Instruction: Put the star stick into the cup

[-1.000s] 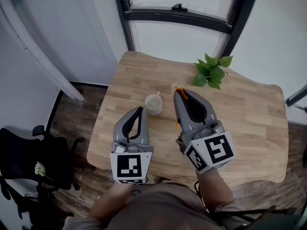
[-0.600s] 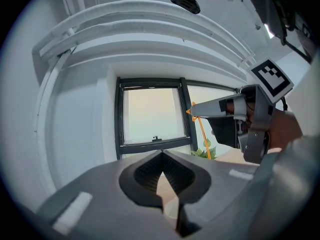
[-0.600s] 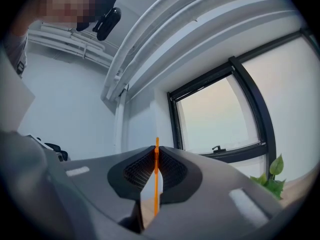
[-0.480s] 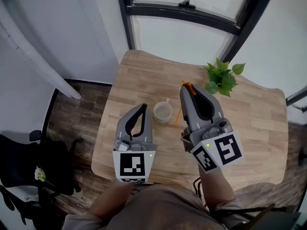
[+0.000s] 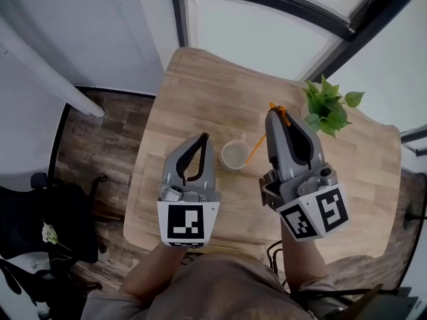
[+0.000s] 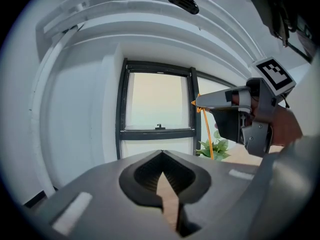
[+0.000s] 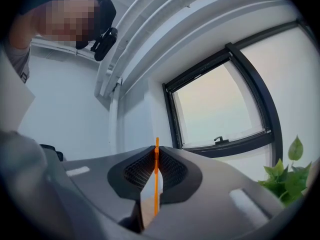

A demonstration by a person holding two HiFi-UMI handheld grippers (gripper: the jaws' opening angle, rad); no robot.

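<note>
- My left gripper (image 5: 202, 139) hangs over the near left part of the tabletop (image 5: 200, 79). Its fingers (image 6: 105, 189) are pressed together with nothing between them.
- The cup (image 5: 235, 155) stands upright on the tabletop just right of the left gripper's tips, between the two grippers.
- The star stick (image 5: 257, 147), thin and orange, slants from the right gripper down to the cup's right rim.
- My right gripper (image 5: 276, 112) has its fingers clamped on the stick's upper part.
- A green plant (image 5: 329, 105) sits at the far right.

cup (image 5: 235, 155) on table (image 5: 193, 85), star stick (image 5: 254, 150) just right, plant (image 5: 328, 107) behind
</note>
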